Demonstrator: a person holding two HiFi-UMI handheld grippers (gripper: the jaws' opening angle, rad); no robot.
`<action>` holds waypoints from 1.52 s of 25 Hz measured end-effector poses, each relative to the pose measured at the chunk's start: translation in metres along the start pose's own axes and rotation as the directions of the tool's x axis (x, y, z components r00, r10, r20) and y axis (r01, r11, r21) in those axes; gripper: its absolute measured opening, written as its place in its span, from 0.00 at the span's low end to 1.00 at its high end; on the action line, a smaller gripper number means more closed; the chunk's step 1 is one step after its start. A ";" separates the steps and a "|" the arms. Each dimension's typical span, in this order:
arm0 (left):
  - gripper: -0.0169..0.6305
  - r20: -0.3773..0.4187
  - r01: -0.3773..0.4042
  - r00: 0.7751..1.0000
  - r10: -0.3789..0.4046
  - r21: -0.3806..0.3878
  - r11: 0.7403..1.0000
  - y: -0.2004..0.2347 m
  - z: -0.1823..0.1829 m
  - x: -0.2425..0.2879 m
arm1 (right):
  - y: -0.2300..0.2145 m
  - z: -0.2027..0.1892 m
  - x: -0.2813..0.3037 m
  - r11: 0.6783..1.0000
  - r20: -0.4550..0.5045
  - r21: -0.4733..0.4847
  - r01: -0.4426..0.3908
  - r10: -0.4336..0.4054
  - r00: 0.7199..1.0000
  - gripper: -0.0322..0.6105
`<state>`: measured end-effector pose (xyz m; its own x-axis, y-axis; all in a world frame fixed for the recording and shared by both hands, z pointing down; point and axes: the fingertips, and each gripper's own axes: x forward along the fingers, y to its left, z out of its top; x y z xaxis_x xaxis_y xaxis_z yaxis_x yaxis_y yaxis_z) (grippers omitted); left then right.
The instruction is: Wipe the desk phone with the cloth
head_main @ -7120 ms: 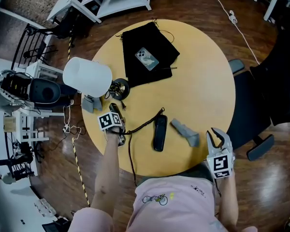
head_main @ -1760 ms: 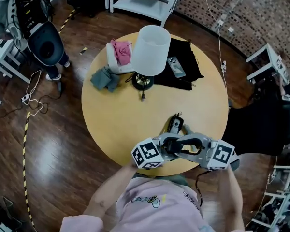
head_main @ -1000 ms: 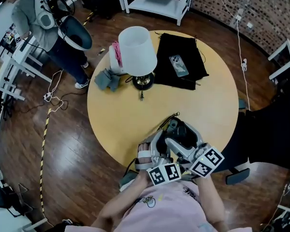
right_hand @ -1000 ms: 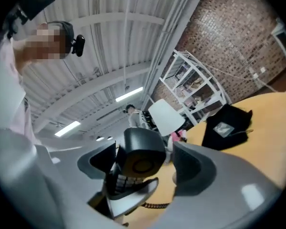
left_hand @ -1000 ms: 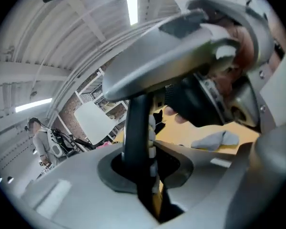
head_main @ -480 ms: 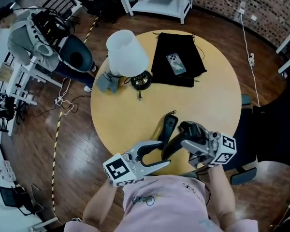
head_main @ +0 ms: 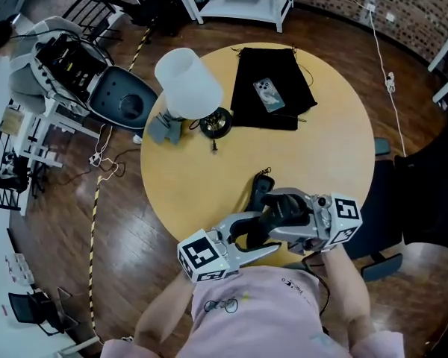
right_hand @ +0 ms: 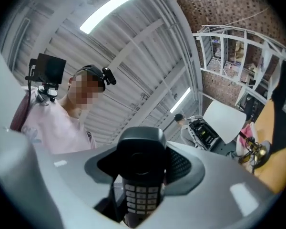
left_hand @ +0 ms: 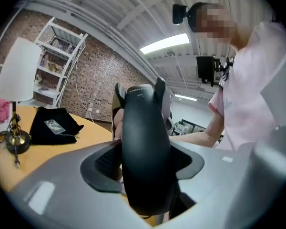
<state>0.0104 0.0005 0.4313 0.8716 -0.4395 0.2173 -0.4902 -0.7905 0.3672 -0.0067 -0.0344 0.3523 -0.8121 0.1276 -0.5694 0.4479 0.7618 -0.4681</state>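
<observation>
Across the desk (head_main: pixel 321 155) from the lamp (head_main: pixel 187 84), at the rim nearest the person, the black desk phone (head_main: pixel 260 189) handset sits between both grippers, which meet over it from opposite sides. The fingers of the right gripper (right_hand: pixel 143 166) have just been closing and clamp the handset near its earpiece end, with the keypad turned toward that gripper's camera. The fingers of the left gripper (left_hand: pixel 143 162) have just been opening. They stand apart around the handset's smooth back, which fills most of the gap between them, without gripping it.

Just beside the lamp, on the side away from the person's left hand, a flat black bag (head_main: pixel 284 69) lies spread on the desk. A smartphone (head_main: pixel 269 94) rests on top of the bag, not inside it. On the lamp's other side, close to its base, a crumpled grey cloth (head_main: pixel 162 128) sits at the desk's edge, well apart from the handset and from both grippers.
</observation>
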 end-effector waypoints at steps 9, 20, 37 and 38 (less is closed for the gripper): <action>0.39 0.036 0.004 0.999 0.001 -0.119 0.993 0.010 -0.004 -0.012 | -0.010 -0.010 0.002 1.000 -0.073 -0.011 0.009 -0.010 0.997 0.43; 0.39 -0.144 -0.200 0.970 0.196 -0.009 0.980 0.046 -0.065 0.002 | -0.063 -0.040 -0.095 0.932 -0.226 -0.154 0.329 -0.357 0.906 0.52; 0.39 -0.509 -0.732 0.458 0.729 0.249 0.634 0.164 -0.199 -0.007 | -0.069 -0.032 -0.193 0.708 -0.074 -0.176 0.684 -0.702 0.708 0.48; 0.39 -0.520 -0.745 0.425 0.741 0.265 0.613 0.166 -0.204 -0.009 | -0.069 -0.033 -0.192 0.706 -0.071 -0.172 0.687 -0.704 0.706 0.47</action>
<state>-0.0814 -0.0397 0.6745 0.0016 -0.5511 0.8345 -0.9465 -0.2700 -0.1765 0.1065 -0.0907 0.5163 -0.9155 -0.4016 -0.0248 -0.3060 0.7350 -0.6050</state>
